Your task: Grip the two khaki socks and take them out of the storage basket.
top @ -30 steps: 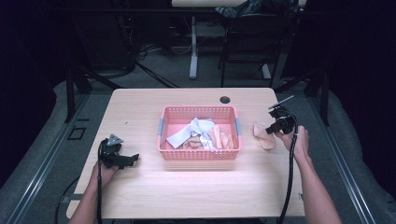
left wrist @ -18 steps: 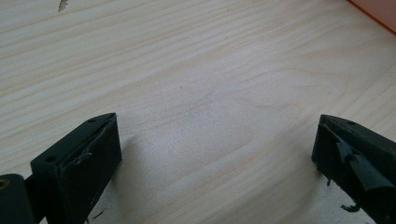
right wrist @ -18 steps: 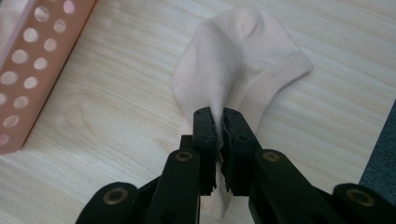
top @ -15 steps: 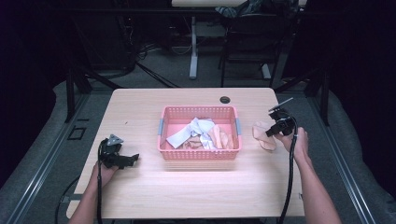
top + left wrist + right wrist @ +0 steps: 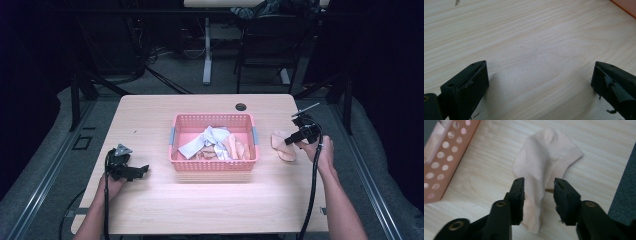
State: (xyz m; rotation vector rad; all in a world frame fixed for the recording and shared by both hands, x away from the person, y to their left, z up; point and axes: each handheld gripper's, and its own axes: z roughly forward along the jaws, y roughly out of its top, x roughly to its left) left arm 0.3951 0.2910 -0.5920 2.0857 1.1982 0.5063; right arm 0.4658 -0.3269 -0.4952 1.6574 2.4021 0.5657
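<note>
High view, table: a light wooden table [image 5: 150,210] takes up the middle of the frame, with a small dark round hole [image 5: 241,106] near its far edge.
High view, basket: a pink perforated basket [image 5: 214,164] sits at the centre, holding a white cloth [image 5: 212,137] and some pale peach socks [image 5: 236,147].
High view, sock: a peach sock [image 5: 281,145] lies flat on the wood just right of the basket, apart from it.
High view, right gripper: the right gripper [image 5: 295,140] is at centre right, its tips over the sock's right part; the hand [image 5: 320,152] comes in from the lower right.
High view, left gripper: the left gripper [image 5: 142,170] rests low at the lower left, well apart from the basket, pointing right.
Left gripper view: the jaws stand wide apart over bare wood, nothing between them; a corner of the basket [image 5: 626,5] shows at upper right.
Right gripper view, sock: the sock [image 5: 544,162] lies from upper centre down to lower centre, its narrow end between the jaws.
Right gripper view, jaws: they have just been opening and now stand partly apart; a gap shows between the right pad and the fabric, so nothing is clamped.
Right gripper view, basket: its wall [image 5: 446,160] runs along the upper left.
</note>
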